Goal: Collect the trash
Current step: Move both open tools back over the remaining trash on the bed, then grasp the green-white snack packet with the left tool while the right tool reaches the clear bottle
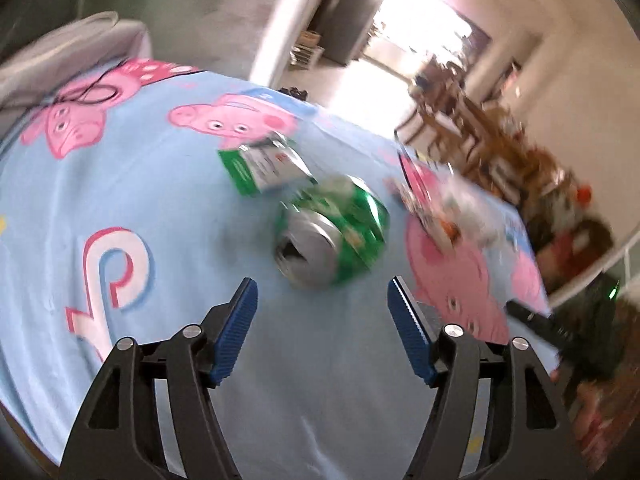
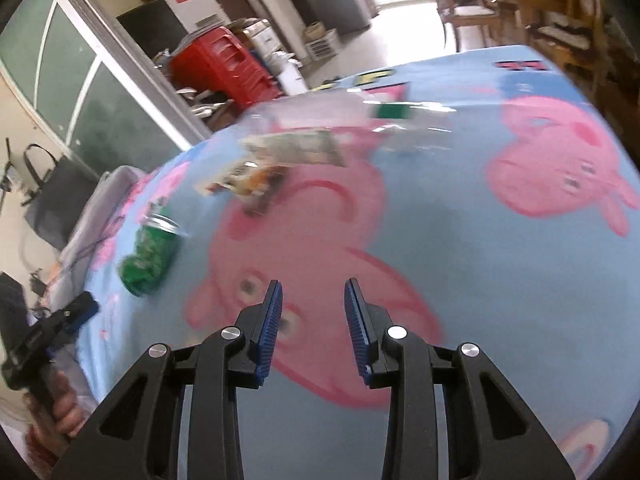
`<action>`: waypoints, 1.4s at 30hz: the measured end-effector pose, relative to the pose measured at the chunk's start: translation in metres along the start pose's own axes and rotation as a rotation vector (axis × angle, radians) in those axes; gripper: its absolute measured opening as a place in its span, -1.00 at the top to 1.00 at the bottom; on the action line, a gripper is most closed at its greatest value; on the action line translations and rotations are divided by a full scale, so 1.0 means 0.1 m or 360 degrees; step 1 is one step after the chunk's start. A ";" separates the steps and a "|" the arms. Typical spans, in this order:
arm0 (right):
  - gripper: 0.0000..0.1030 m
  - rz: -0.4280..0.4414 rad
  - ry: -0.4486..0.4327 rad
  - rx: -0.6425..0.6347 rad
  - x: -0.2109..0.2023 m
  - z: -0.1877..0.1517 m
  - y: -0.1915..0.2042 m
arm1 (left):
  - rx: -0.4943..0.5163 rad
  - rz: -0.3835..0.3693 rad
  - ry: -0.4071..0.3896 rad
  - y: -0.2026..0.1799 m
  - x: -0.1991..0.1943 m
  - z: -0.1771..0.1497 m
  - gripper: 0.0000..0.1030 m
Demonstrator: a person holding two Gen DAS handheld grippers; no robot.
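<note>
- Left gripper (image 1: pixel 322 292): fingers wide apart, empty. Crushed green can (image 1: pixel 332 236) lies on its side on the desk (image 1: pixel 160 200), just ahead of the tips and not between them, open end toward the camera.
- Right gripper (image 2: pixel 313 294): fingers partly apart, holding nothing, hovering over the pink pig print. No trash between them.
- Other trash: green-and-white carton (image 1: pixel 266 164) just behind the can; clear plastic bag (image 1: pixel 452 204) with wrappers to its right, near the desk edge.
- Risk 1: the can is round and lying down. If one finger touches first it likely rolls or skids on the cloth toward the carton. Centre both fingers before closing.
- Risk 2: the can is dented, so the grip surface is uneven. A pinch near the rim could slip off; mid-body looks safer.
- Risk 3: both views are motion-blurred. Closing while moving this fast risks a miss, or snagging the blue tablecloth (image 2: pixel 460 240) and dragging everything with it.
- Risk 4: carton sits near the can; overshooting forward pushes it away or catches both.
- Risk 5: the bag is light and close to the edge, so a sideways sweep could knock it to the floor.
</note>
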State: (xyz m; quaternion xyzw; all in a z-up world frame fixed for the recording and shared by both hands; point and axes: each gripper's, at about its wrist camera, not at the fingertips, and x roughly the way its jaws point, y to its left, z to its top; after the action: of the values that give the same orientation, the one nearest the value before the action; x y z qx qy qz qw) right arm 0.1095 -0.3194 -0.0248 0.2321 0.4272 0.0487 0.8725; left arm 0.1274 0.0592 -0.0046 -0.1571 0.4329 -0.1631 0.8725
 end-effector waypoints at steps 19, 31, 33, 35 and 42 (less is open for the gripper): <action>0.12 0.0082 0.0026 0.0396 0.78 0.55 0.07 | 0.0068 0.0271 -0.0073 0.17 0.37 0.34 -0.37; 0.40 0.0032 0.0091 0.0440 0.96 0.66 0.23 | 0.0138 0.0474 -0.0100 0.20 0.30 0.27 -0.37; 0.72 0.0042 0.0120 0.0431 0.98 0.66 0.26 | 0.0152 0.0486 -0.0107 0.19 0.28 0.26 -0.37; 0.81 0.0022 0.0125 0.0369 0.95 0.63 0.32 | 0.0158 0.0495 -0.0115 0.17 0.26 0.26 -0.37; 0.82 0.0020 0.0140 0.0257 0.71 0.27 0.33 | 0.0166 0.0483 -0.0106 0.16 0.24 0.24 -0.37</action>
State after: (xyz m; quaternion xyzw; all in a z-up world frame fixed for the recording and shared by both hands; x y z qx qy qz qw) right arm 0.1789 -0.2799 -0.0467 0.3021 0.4662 0.0297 0.8310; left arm 0.1628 0.0664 -0.0138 -0.0496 0.4135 -0.0464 0.9080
